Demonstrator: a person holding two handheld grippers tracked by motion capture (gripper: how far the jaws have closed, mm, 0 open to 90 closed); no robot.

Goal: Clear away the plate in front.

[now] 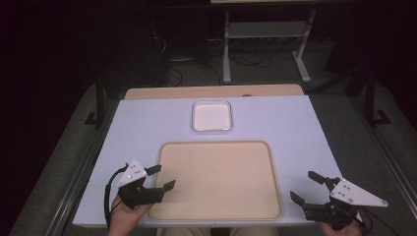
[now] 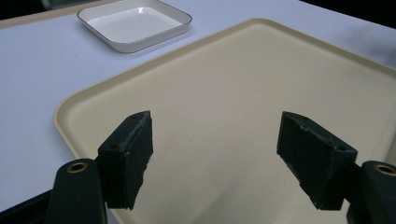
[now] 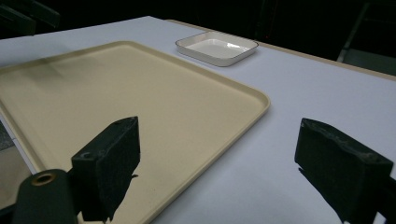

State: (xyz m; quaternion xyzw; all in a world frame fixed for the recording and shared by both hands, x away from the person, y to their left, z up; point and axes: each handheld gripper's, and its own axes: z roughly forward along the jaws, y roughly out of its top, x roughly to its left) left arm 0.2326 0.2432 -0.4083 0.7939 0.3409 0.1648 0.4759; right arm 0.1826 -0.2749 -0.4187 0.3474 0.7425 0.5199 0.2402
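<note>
A beige tray [image 1: 216, 147] lies at the near middle of the white table, and nothing rests on it. Behind it sits a small white square dish [image 1: 212, 116], also bare. My left gripper [image 1: 161, 177] hovers at the tray's near left corner, jaws wide open, nothing between them. My right gripper [image 1: 306, 187] is off the tray's near right corner above the table, open as well. The left gripper view looks across the tray [image 2: 261, 37] toward the dish [image 2: 135, 23]. In the right gripper view the tray [image 3: 196, 74] lies to the left with the dish [image 3: 217, 46] beyond.
The white table top [image 1: 142, 123] rests on a wooden board that shows along its far edge [image 1: 211, 91]. A metal stand [image 1: 265, 39] and cables are on the dark floor behind. Black frame rails run along both sides of the table.
</note>
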